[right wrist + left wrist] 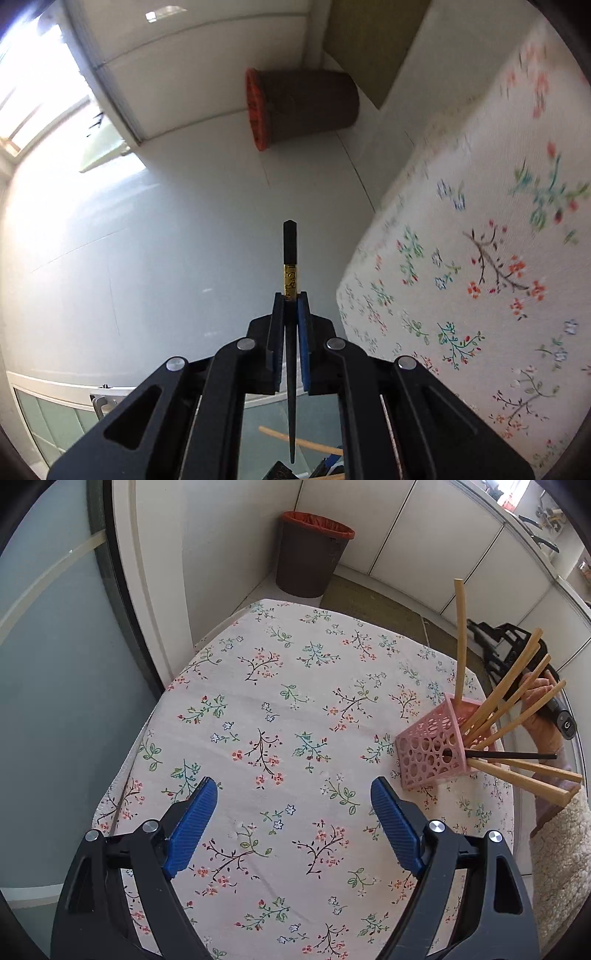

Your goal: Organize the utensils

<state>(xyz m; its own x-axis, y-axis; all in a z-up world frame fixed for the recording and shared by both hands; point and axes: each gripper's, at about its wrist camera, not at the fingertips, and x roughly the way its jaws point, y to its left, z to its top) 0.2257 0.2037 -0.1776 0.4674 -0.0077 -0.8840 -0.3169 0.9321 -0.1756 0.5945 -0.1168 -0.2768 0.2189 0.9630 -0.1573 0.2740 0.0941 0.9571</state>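
On a bench draped in a floral tablecloth, a pink perforated utensil holder stands tilted near the right edge, a fan of wooden chopsticks sticking out of its open top. One pale stick rises almost upright from the holder's far corner; the others splay to the right. A thin black chopstick lies among them, pointing out sideways from the holder's mouth.

The left gripper hovers above the cloth with its blue-padded fingers spread wide and nothing between them, the holder just off its right finger.

In the right wrist view, the right gripper is closed tight on a black chopstick with a gold patterned band, the blunt end poking forward past the fingertips and the tapered end running back between the arms. It is held out past the bench edge, the floral cloth blurred at the right side of that view.

A dark brown waste bin with an orange-red liner stands on the floor in the corner beyond the bench, beside white cabinet doors.
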